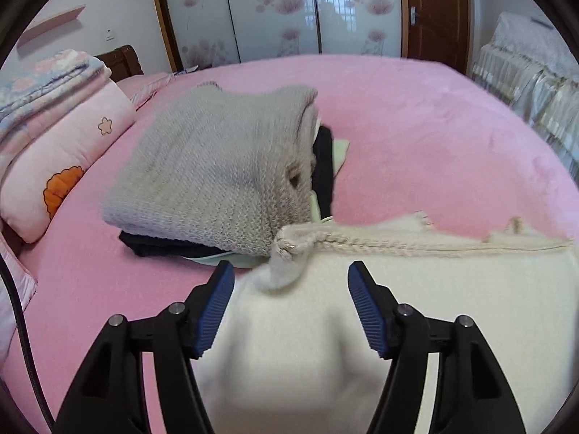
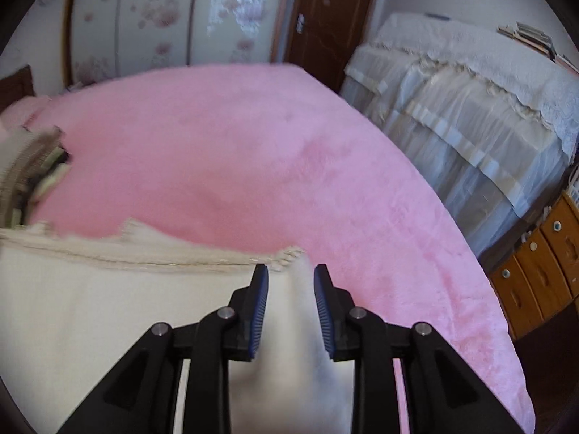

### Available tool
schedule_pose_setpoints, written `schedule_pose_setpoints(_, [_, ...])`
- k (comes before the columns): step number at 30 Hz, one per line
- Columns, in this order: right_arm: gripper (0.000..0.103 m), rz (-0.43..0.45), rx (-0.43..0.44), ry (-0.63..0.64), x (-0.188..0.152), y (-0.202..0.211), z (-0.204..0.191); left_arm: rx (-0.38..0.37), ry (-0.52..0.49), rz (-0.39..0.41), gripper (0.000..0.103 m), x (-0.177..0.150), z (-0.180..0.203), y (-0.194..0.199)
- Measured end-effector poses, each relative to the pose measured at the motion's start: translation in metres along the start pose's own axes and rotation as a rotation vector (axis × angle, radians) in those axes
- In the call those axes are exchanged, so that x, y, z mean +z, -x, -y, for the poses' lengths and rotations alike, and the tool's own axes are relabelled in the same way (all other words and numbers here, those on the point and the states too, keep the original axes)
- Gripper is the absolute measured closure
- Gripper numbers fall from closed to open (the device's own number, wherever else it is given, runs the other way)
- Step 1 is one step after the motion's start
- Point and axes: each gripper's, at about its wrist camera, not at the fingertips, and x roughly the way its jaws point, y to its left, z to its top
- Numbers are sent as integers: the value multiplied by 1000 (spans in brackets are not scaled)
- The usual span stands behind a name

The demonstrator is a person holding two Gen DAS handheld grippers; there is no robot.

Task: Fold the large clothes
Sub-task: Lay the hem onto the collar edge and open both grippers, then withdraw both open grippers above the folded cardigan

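The cream garment [image 1: 416,289] lies spread on the pink bed [image 1: 434,126], its knitted edge just ahead of both claws and its cloth running under them. The left gripper [image 1: 291,271] stands wide open, gripping nothing. The right gripper [image 2: 291,271] is partly open, a raised fold between its pads, untouched. Both point downward at a slant. One stack of folded clothes, grey sweater [image 1: 217,166] on top, sits beside two pillows [image 1: 58,152].

A bed [image 1: 416,115] with a pink plush cover carries a cream garment [image 1: 362,289] at its near edge, a stack of folded clothes [image 1: 217,166] topped by grey knit, and a pink pillow [image 1: 68,159].
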Motion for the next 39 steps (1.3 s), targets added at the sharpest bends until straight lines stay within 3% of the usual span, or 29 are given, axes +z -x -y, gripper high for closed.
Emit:
schedule_pose_setpoints(2, [61,32,98,-8,-4,31,-17,-62,16,11,33,-5,6,31])
schedule_pose_setpoints(5, [58,10,235,13,-21,58,-53,-119,-2,21,33,-22,25,69])
schedule_pose_setpoints(7, [58,-16,317,57,-39,71,-83,-116,-19,43,33,-34,38,85])
schedule_pose_setpoints(10, [58,-19,354,135,-70,80,-120,-116,5,39,33,-60,55,96])
schedule_pose_setpoints(13, [58,-89,384,170,-103,70,-142,-143,70,-51,33,-93,65,84])
schedule_pose_setpoints(15, [58,-142,358,189,-122,56,-144,-124,73,-119,33,-113,67,68])
schedule_pose_setpoints(17, [59,-157,333,182,-136,47,-135,-57,27,-160,33,-130,68,49])
schedule_pose_setpoints(18, [59,-155,333,169,-138,45,-126,-24,5,-150,33,-138,65,45])
schedule_pose_setpoints(20, [59,-151,208,156,-142,42,-101,-20,6,-110,30,-146,52,48])
schedule_pose_setpoints(24, [59,-174,63,44,-149,29,-22,48,50,-97,30,-152,14,49])
schedule_pose_setpoints(27, [60,-179,24,-26,-156,28,27,85,77,-92,30,-156,-9,45])
schedule_pose_setpoints(29, [72,-178,7,2,-159,29,34,76,75,-84,30,-160,-16,43])
schedule_pose_setpoints(33, [72,-169,-44,52,-163,27,23,127,23,-54,30,-166,-7,38])
schedule_pose_setpoints(39, [70,-154,-50,32,-167,24,25,133,38,-59,30,-166,-8,35])
